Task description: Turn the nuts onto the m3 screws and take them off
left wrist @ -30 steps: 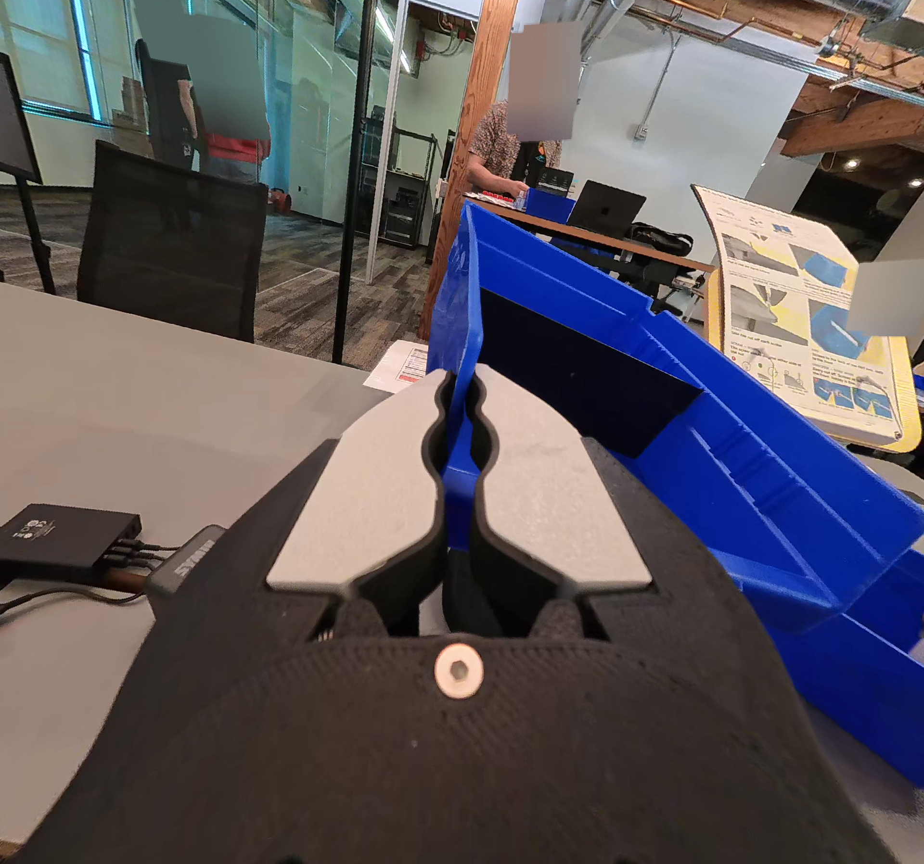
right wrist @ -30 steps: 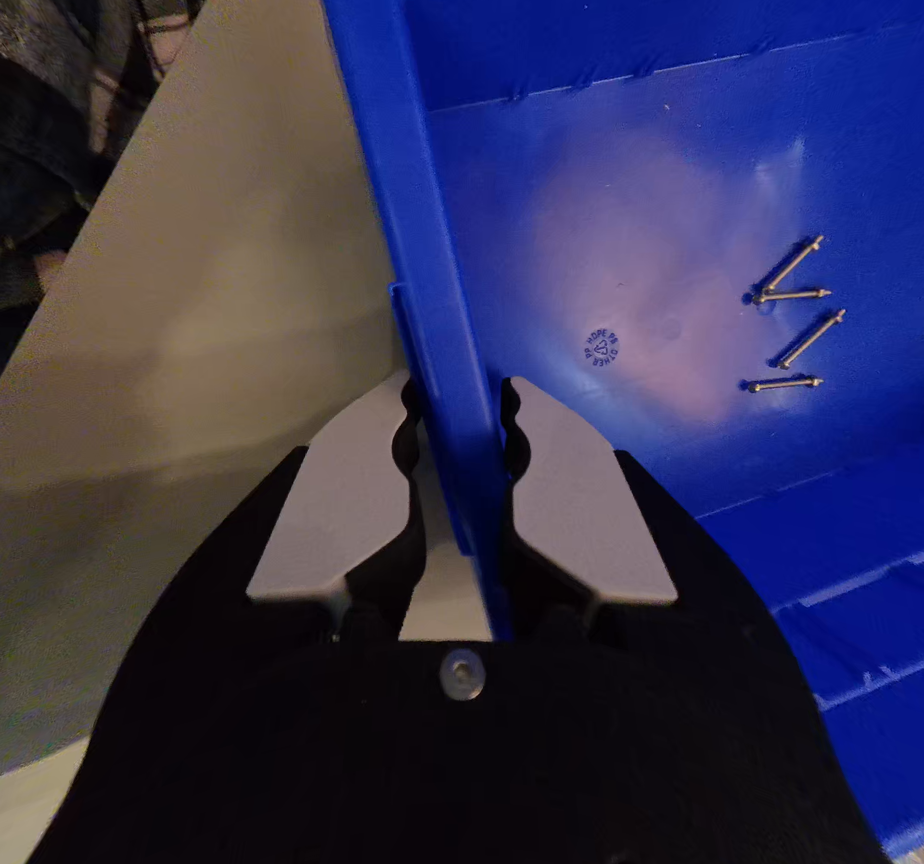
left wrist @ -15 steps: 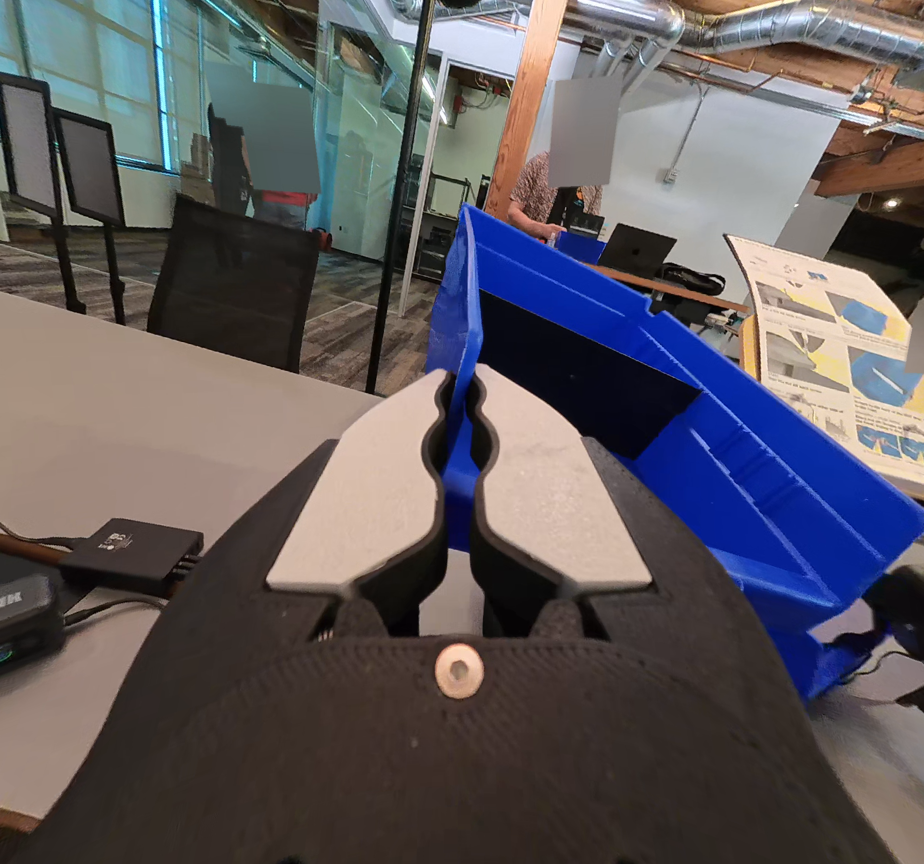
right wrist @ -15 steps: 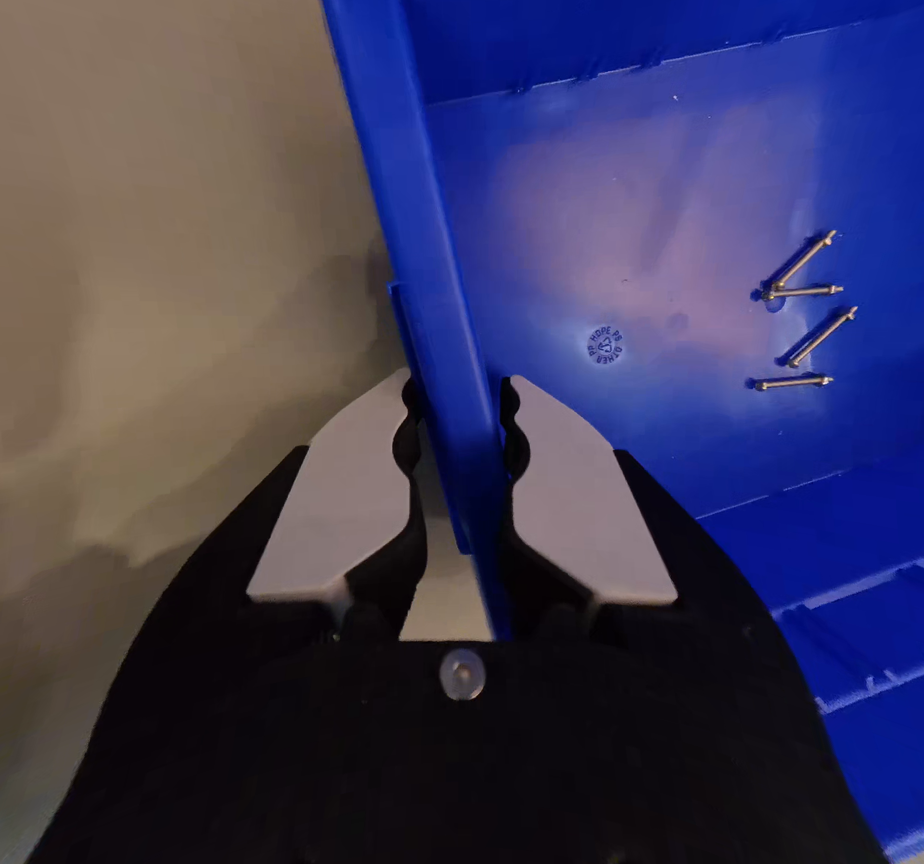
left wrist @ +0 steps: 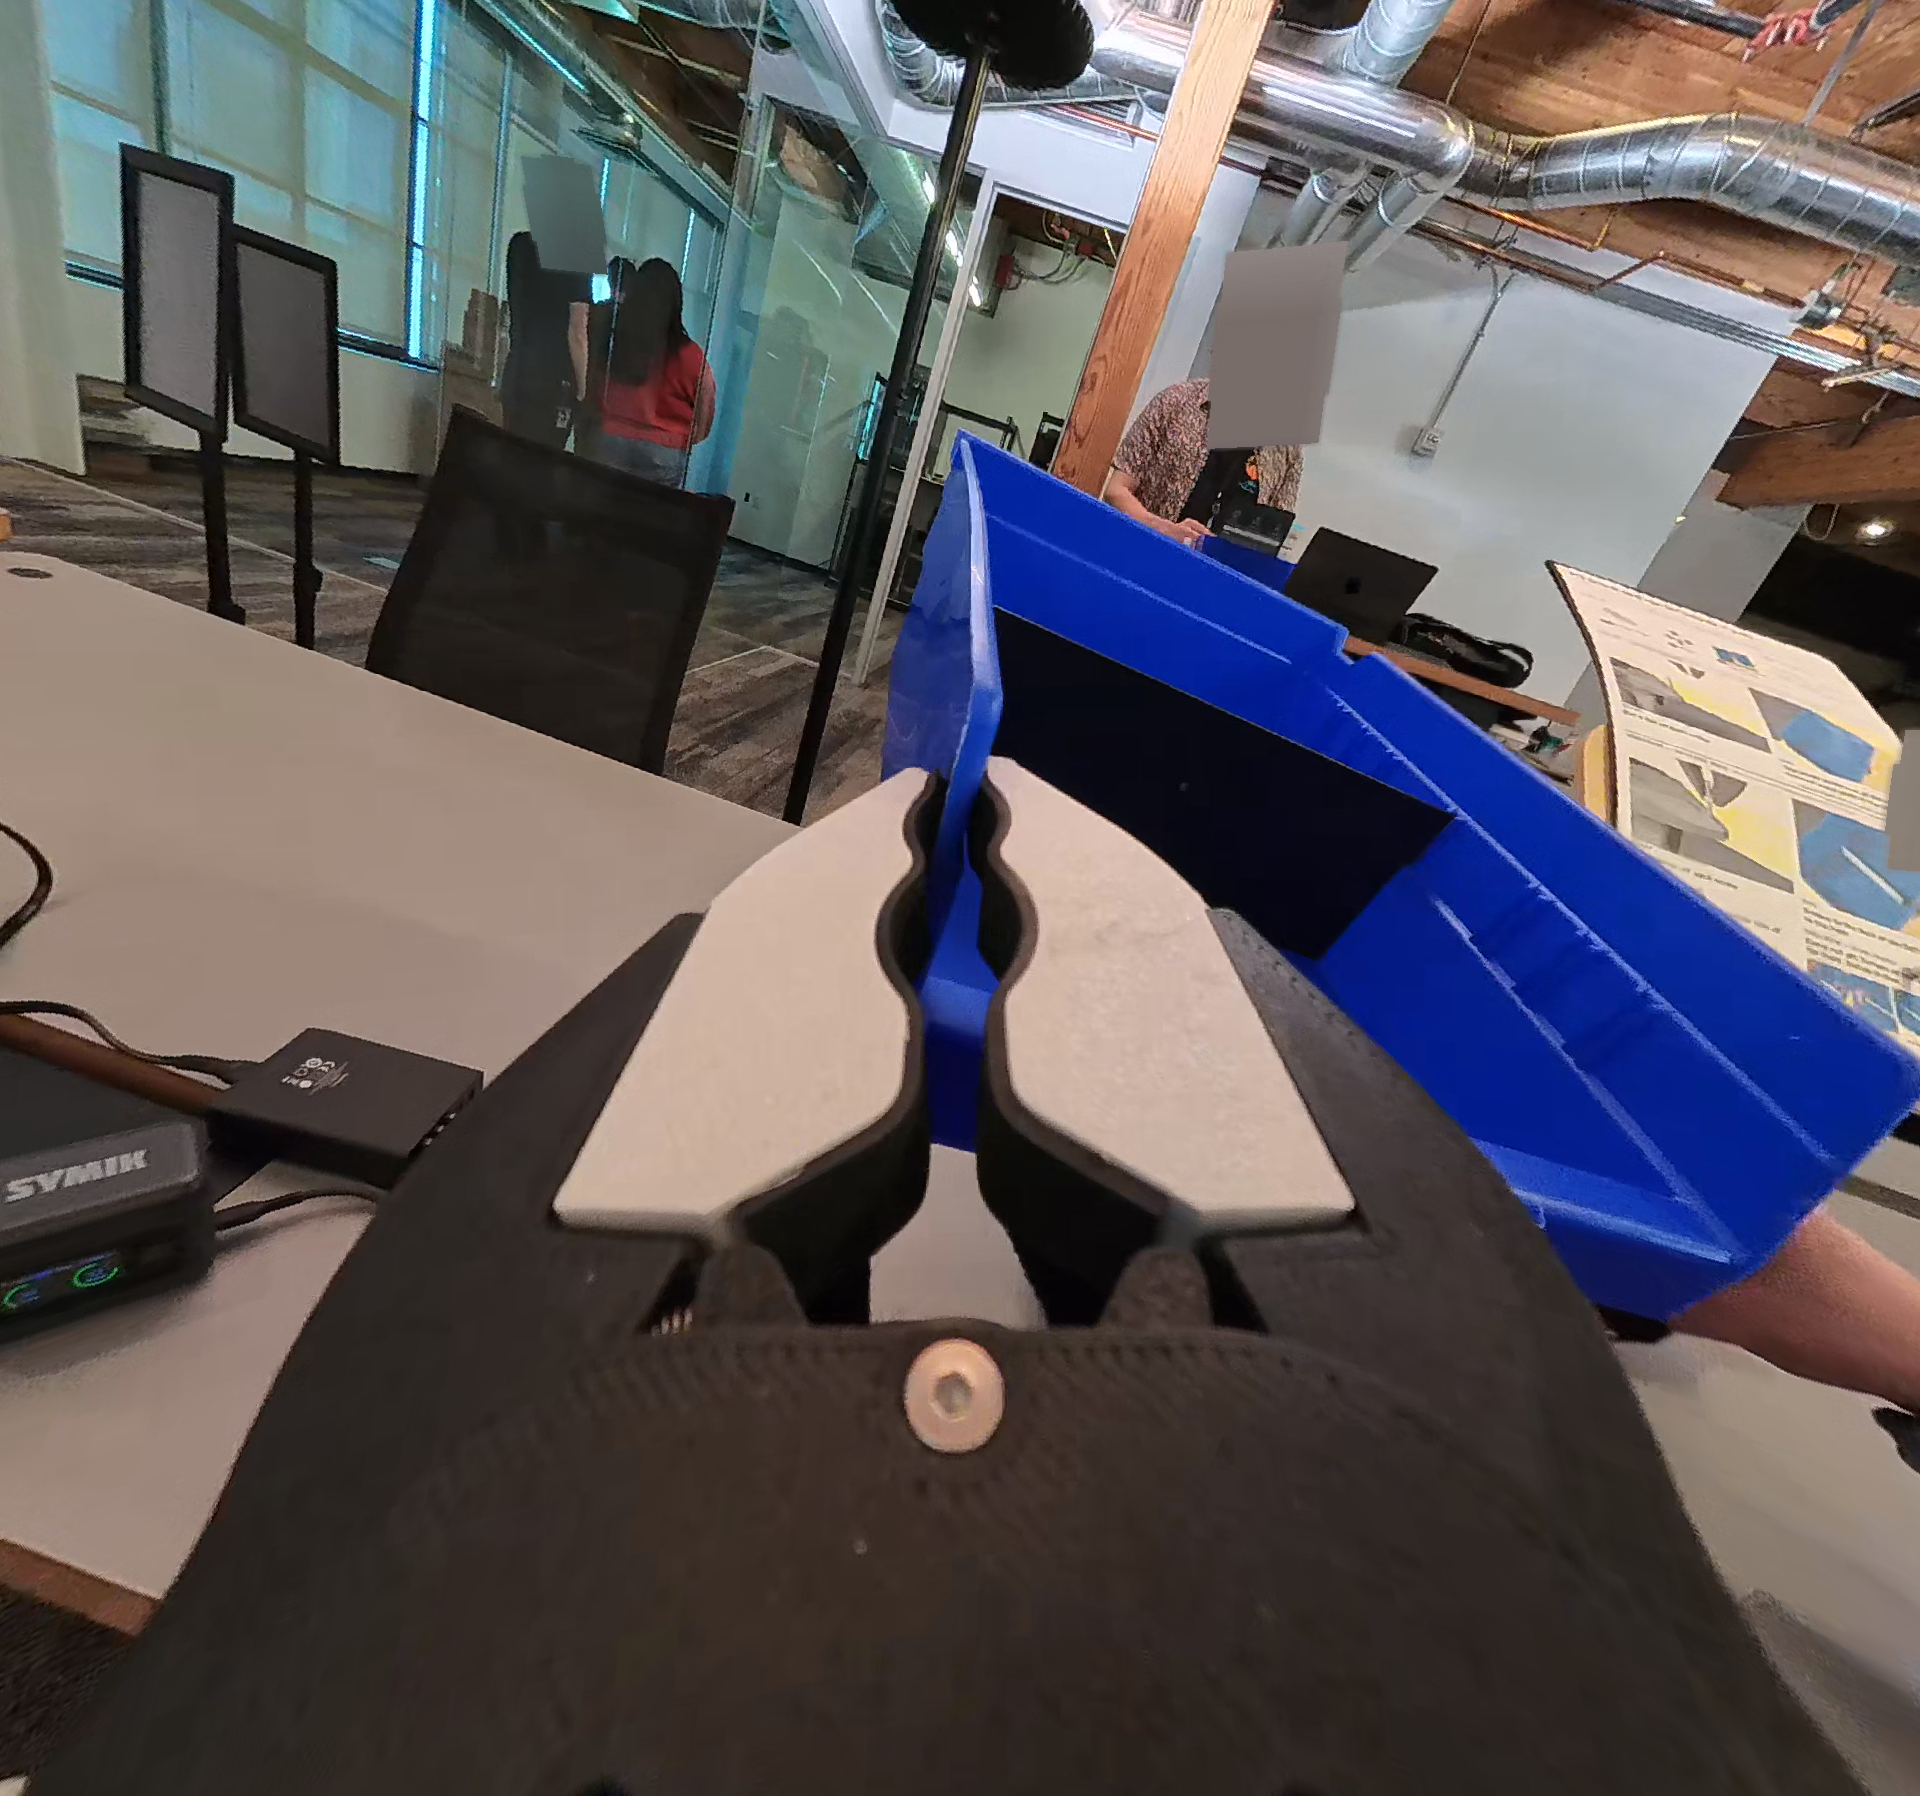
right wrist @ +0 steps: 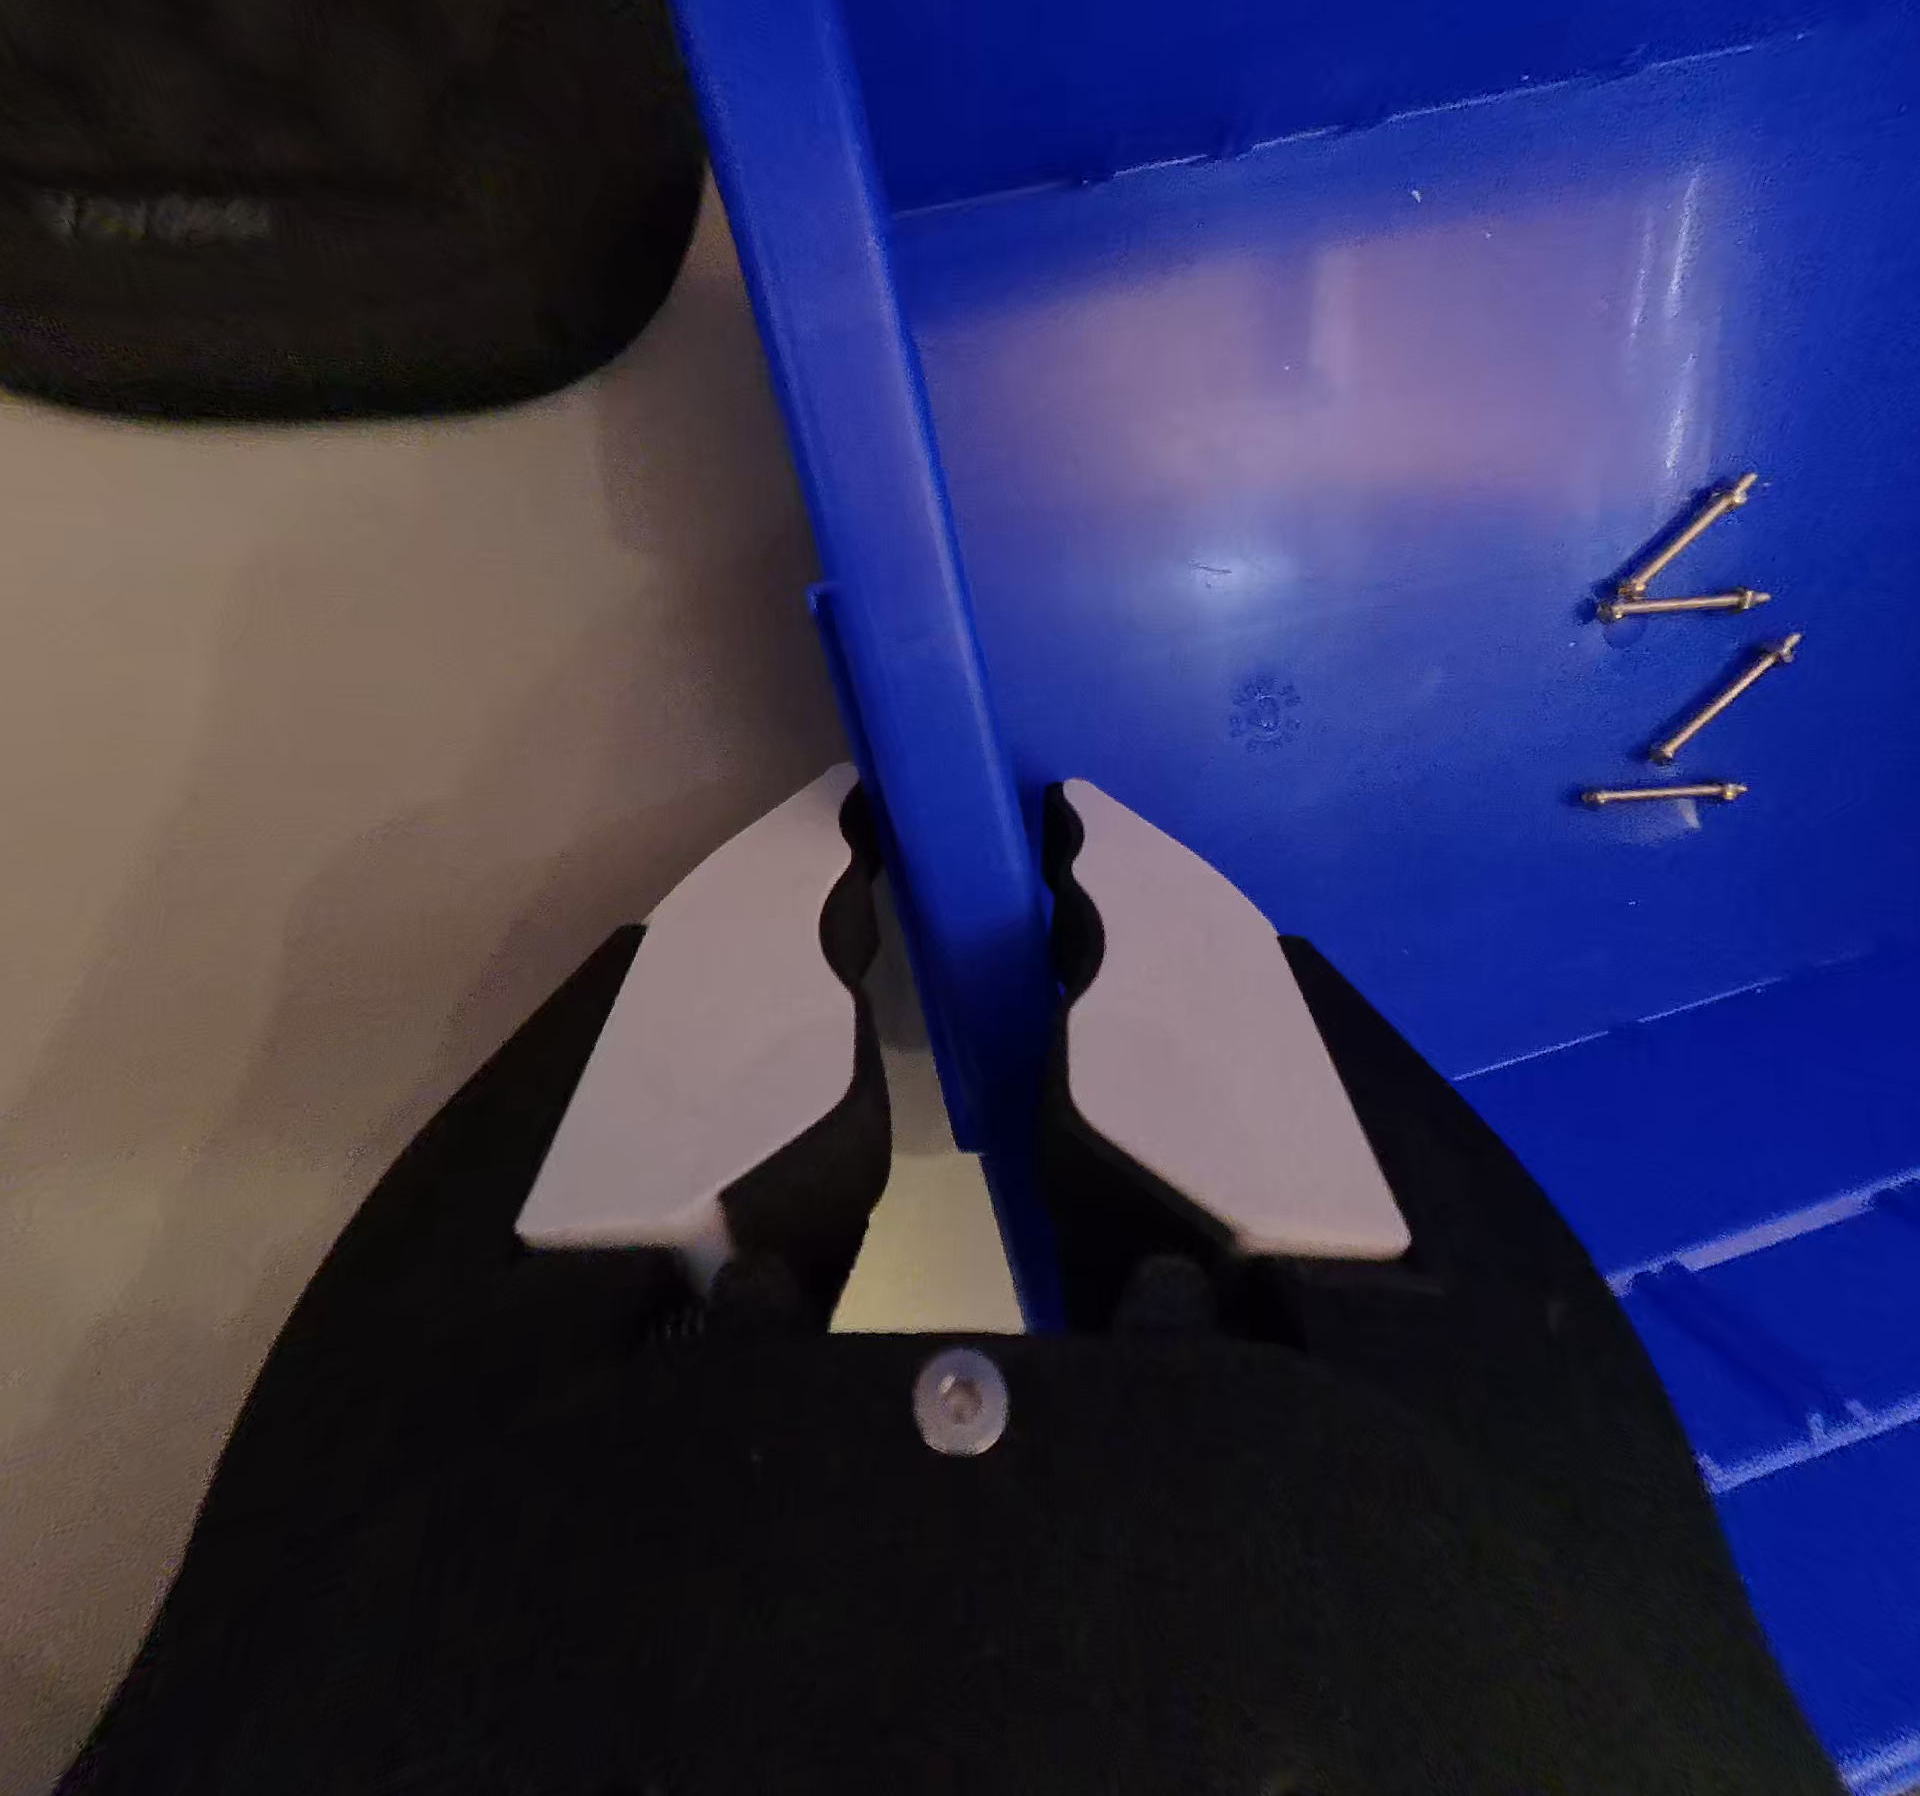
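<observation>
Grippers, one in each of the person's hands, are both clamped on the same blue plastic bin (left wrist: 1558, 998). The left gripper (left wrist: 961, 796) has its two pads nearly together, pinched on the thin edge of the bin's wall, which rises straight ahead of the fingertips and tilts away to the right. Beyond that wall, the bin's dark inner panel and ribbed side run off to the gripper's right. To the left of this gripper a grey table (left wrist: 312, 832) carries a small black box (left wrist: 343, 1102) with cables, and a dark device with lit rings (left wrist: 94, 1216) nearer the left edge. Ahead and left stand a black mesh chair (left wrist: 540, 603) and a black pole with a round disc on top (left wrist: 904, 344). At the far right, past the bin, a curved printed sheet (left wrist: 1745, 801) stands up. A bare forearm (left wrist: 1808, 1299) shows below the bin at the right.

The right gripper (right wrist: 954, 790) stands wider, its pads pressed on either side of the bin's thick rim (right wrist: 914, 707); the rim runs forward from between the fingers. To the right of the fingertips lies the bin's floor, with four thin brass-coloured pins (right wrist: 1694, 645) scattered well off to the right. To the left is pale tabletop and, farther ahead, a dark blurred object (right wrist: 312, 167).
</observation>
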`<state>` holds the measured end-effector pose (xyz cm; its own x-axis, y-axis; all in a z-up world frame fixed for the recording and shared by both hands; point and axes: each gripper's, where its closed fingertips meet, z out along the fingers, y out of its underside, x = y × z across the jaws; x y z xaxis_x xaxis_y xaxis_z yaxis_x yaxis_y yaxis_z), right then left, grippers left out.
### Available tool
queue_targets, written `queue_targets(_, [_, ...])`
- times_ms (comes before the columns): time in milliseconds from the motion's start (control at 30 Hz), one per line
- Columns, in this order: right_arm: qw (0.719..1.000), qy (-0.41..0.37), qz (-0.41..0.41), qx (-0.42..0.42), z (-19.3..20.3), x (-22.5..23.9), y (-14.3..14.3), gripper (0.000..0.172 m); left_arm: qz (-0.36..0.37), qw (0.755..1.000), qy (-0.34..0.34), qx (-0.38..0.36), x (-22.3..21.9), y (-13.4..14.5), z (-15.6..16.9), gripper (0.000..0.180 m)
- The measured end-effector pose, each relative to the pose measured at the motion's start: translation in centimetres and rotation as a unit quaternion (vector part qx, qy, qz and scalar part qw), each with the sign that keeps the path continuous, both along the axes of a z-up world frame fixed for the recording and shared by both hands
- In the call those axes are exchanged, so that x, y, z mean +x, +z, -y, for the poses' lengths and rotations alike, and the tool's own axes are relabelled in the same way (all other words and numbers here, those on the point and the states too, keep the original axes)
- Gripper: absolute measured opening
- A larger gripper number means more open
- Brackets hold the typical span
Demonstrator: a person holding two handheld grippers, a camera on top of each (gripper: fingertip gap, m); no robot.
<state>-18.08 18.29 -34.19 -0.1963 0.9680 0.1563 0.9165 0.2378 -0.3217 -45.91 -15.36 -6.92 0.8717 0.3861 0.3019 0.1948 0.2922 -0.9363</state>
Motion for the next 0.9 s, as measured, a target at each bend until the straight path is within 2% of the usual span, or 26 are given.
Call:
queue_targets(500, [0.995, -0.097, -0.021, 0.025, -5.4, -6.2, 0.2, 0.033, 0.004, 1.000, -0.020, 0.000, 0.9, -0.4, -2.0, 0.002])
queue_targets(567, [0.993, -0.098, -0.041, 0.052, -5.7, -5.8, 1.4, 0.047, 0.000, 1.000, -0.021, 0.002, 1.2, -0.2, -2.3, 0.002])
queue_targets(667, [0.987, -0.092, -0.121, 0.056, -3.9, -4.7, 5.8, 0.052, -0.001, 0.999, -0.031, 0.012, 1.8, 0.2, -2.8, 0.002])
queue_targets(733, [0.973, -0.081, -0.215, 0.008, -1.1, -3.7, 10.1, 0.060, -0.008, 0.999, -0.043, 0.018, 2.7, 0.8, -3.3, 0.003])
queue_targets(833, [0.920, -0.054, -0.369, -0.120, 4.6, -1.2, 17.6, 0.064, -0.026, 0.997, -0.068, 0.031, 5.0, 2.1, -4.6, 0.005])
queue_targets(900, [0.879, -0.041, -0.442, -0.175, 7.5, 1.2, 21.4, 0.069, -0.033, 0.994, -0.093, 0.043, 7.2, 3.1, -6.0, 0.007])
